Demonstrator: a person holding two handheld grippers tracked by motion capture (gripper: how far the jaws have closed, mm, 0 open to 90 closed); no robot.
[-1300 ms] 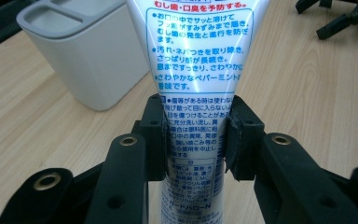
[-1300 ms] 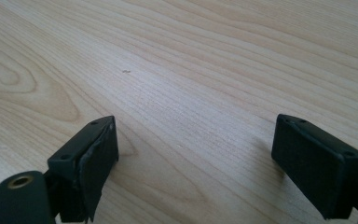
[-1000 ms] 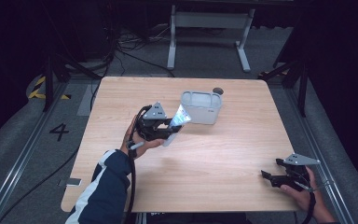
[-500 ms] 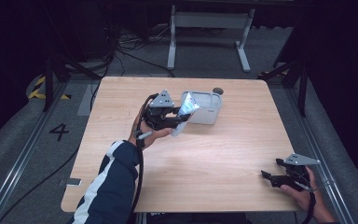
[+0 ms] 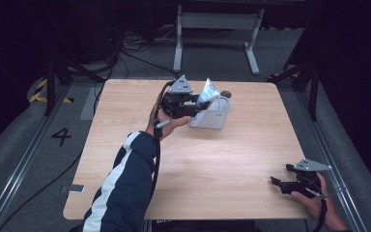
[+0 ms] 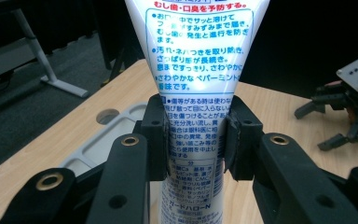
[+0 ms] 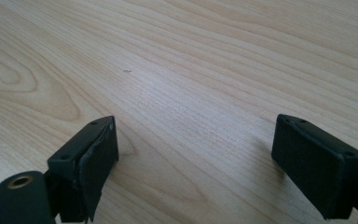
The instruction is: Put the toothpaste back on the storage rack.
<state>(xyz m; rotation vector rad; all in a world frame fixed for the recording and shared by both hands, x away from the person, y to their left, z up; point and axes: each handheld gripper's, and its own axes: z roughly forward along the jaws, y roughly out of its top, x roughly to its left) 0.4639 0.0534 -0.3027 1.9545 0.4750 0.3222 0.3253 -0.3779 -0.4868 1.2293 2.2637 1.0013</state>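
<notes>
The tube (image 6: 196, 84) sits clamped between the left gripper's (image 5: 193, 104) jaws, raised over the near edge of the tray (image 5: 213, 116) at the desk's (image 5: 251, 145) far side. Probable step: placing it inside. Lower squarely over a compartment before releasing. The right gripper (image 5: 284, 184) rests apart, empty, near the desk's right corner.

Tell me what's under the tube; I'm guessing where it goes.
Under the tube, held in the left gripper, lies a grey tray with empty compartments on the table. The jaws and the tube cover the rest of the tray.
</notes>
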